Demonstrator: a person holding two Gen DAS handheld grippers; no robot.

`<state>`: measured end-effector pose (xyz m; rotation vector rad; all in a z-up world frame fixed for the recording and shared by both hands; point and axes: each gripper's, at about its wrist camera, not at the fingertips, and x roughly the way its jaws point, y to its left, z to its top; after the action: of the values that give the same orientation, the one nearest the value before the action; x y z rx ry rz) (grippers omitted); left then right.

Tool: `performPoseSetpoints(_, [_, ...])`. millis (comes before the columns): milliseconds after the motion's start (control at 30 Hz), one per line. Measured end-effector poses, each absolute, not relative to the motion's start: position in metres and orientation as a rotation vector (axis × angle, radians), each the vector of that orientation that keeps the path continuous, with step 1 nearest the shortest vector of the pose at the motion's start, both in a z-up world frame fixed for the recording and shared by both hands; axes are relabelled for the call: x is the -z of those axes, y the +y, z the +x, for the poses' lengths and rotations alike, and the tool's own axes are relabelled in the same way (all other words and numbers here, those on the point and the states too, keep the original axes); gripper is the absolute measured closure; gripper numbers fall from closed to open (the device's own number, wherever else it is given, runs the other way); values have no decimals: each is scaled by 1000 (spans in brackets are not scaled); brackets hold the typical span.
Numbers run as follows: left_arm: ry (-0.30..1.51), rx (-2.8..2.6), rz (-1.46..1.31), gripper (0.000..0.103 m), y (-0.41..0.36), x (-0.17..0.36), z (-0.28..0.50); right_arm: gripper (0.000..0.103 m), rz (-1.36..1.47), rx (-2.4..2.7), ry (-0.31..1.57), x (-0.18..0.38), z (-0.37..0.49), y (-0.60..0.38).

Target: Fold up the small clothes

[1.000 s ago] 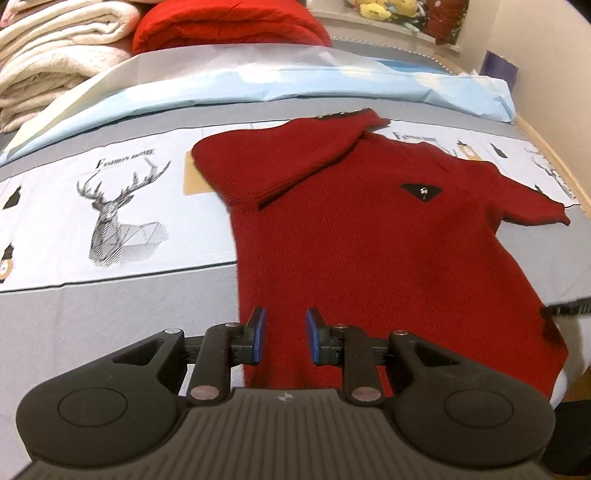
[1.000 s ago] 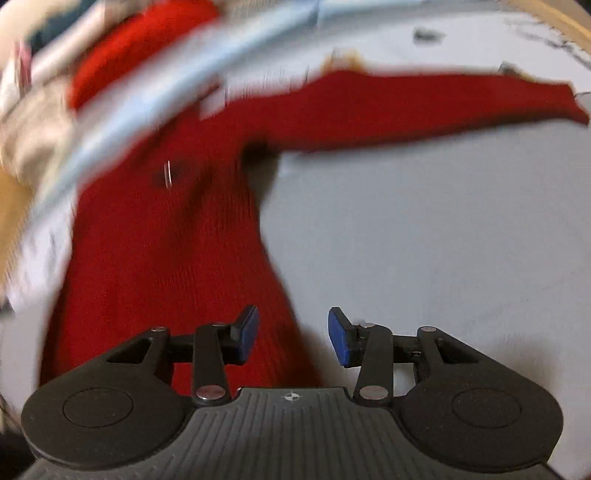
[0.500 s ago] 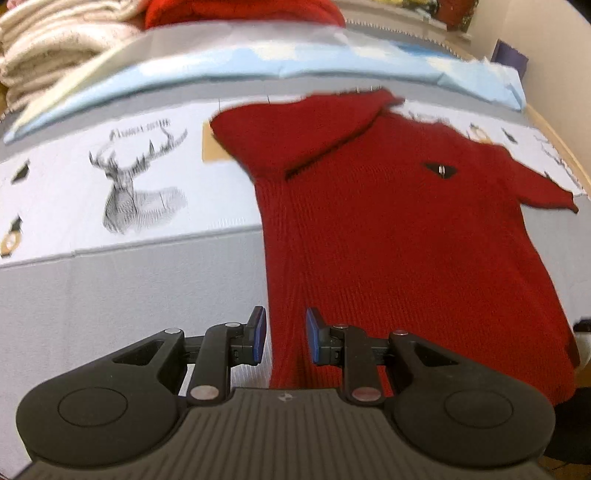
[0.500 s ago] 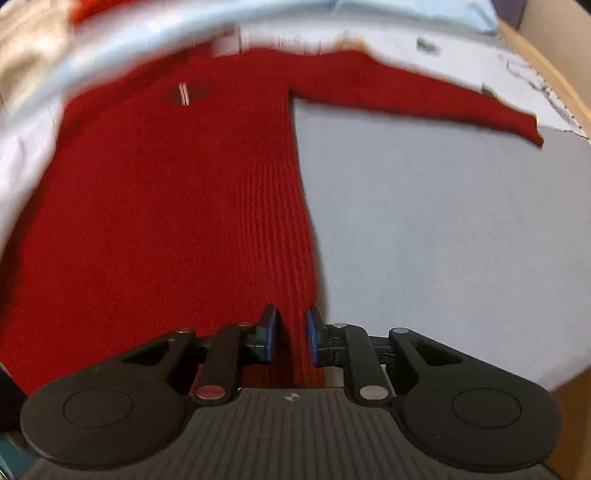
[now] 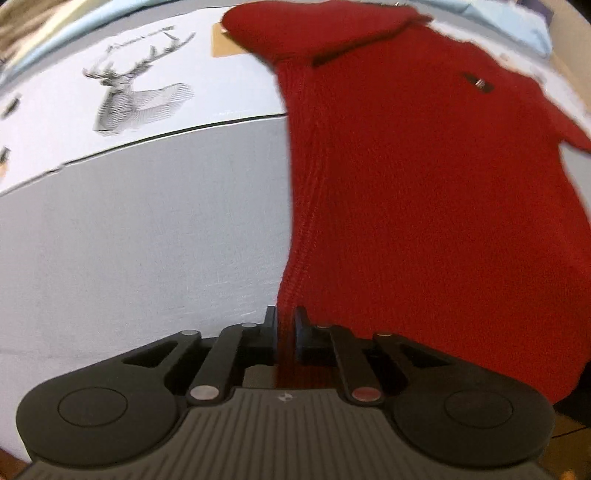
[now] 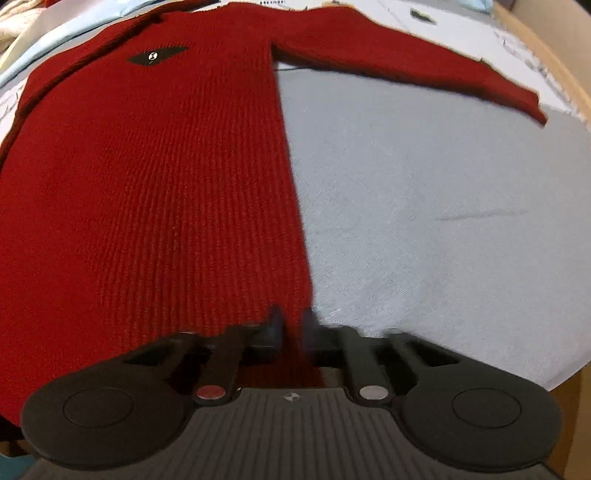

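Lying spread out flat on a grey bed cover (image 6: 424, 206) is a red knitted sweater (image 6: 155, 177), with its hem nearest both cameras. The left claw (image 5: 285, 326) is pinching the sweater's (image 5: 424, 192) bottom corner on its left side edge, its two fingers (image 5: 269, 325) pressed close with a ridge of red knit bunching up between them. The right claw (image 6: 292, 328) is pinching the opposite bottom corner, at the garment's right side edge, with the fabric likewise running between its fingers; they are showing blurred in the right wrist view. One sleeve (image 6: 406, 55) is stretching out straight across the cover toward the wooden bed edge (image 6: 554, 62). The other sleeve (image 5: 314, 29) is lying folded over the chest, its cuff out of clear sight at the top of the left wrist view. A small dark patch (image 6: 157, 55) is sitting on the chest. Beyond the sweater, a white band of the cover is carrying a drawn deer (image 5: 136, 96) print, well apart from the left claw.
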<state>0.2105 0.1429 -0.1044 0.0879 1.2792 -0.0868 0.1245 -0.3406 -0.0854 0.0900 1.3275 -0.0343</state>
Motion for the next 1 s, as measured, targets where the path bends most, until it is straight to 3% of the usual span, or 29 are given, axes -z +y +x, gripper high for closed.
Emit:
performPoseSetpoints(233, [1289,33,66,95,147,95,204,94,-24,43,1338,84,121,-327])
performPoseSetpoints(400, [1120,111,-21,95,140,63,207,91,28,-19,1116,44,115,-311])
performPoseSetpoints(567, [1236,235,-9,91,123,84,205,89,89,-225,1231,62,111,-294])
performPoseSetpoints(667, [1358,147,162,89,113,114,198,88,-103,-294,1327,81,101,-270])
performPoseSetpoints(800, [1230,199,114,87,108,89,195,83,-168,-263,1213,50,102,-250])
performPoseSetpoints(967, [948,143,12,72,96,49,194,55,-35,-245,1010,-7,127,-233])
performPoseSetpoints(1000, [911,129,14,71,93,46,195,53,18,-228,925,-34,147,-225])
